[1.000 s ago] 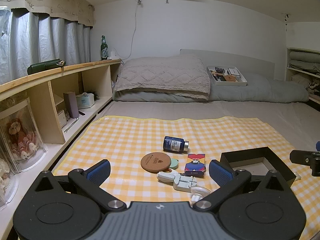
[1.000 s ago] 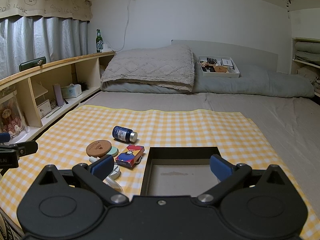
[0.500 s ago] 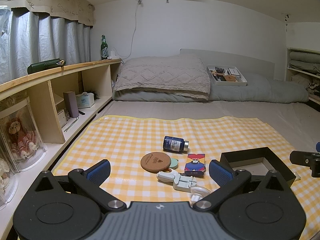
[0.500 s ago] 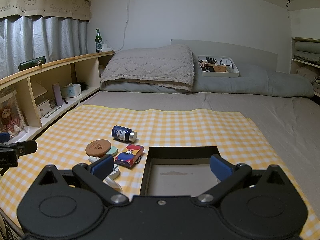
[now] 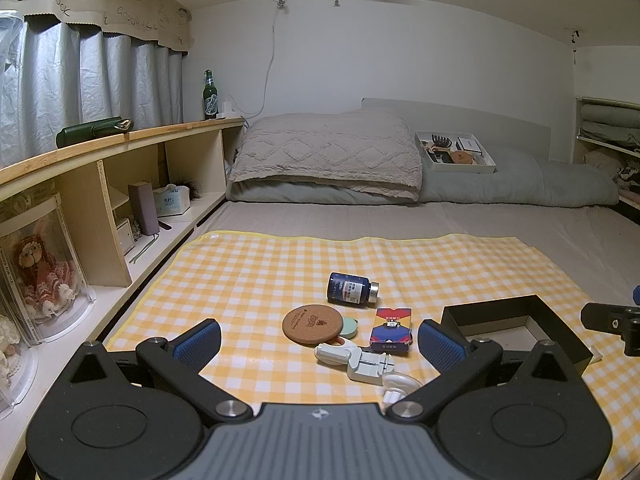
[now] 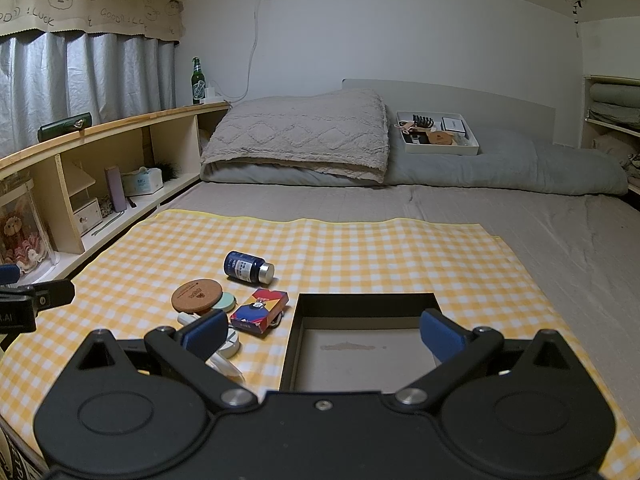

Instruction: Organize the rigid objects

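both jaws wide open, holding nothing. left gripper [image 5: 319,338] hangs low over white plastic tool [image 5: 362,360] at 12. cork coaster [image 5: 312,323] and card box [image 5: 391,331] just beyond, blue bottle [image 5: 352,289] on its side further out. right gripper [image 6: 320,330] over black box [image 6: 362,350] on checkered cloth [image 6: 360,248].

a blue bottle [image 5: 351,289] lies on its side. near it lie a round cork coaster [image 5: 312,324], a colourful card box [image 5: 391,331] and an open black box [image 6: 362,340].
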Demonstrator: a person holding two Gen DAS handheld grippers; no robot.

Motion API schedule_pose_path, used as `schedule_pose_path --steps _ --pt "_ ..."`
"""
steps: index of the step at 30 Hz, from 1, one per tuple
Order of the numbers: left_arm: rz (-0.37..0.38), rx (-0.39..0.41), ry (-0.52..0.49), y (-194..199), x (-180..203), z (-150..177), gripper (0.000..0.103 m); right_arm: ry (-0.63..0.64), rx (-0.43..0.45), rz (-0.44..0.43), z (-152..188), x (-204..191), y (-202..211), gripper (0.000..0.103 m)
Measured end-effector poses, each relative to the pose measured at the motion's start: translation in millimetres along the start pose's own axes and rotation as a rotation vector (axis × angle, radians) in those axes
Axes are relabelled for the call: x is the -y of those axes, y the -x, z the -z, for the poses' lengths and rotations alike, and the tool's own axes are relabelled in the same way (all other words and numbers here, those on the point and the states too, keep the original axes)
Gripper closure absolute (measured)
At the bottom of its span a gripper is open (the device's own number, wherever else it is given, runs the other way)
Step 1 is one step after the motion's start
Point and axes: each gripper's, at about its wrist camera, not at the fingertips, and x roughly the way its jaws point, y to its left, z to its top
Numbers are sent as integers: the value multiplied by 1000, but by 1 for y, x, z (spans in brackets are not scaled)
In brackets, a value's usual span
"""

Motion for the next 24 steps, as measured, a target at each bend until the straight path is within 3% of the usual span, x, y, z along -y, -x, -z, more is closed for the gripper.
schedule_pose_path --steps 13,24 --pt "10 29 3 -1 -8 -4 0 -8 21 16 -4 3 5 0" --pt "41 89 -121 -19 -8 -36 0 35 85 92 -42 40 -7 0"
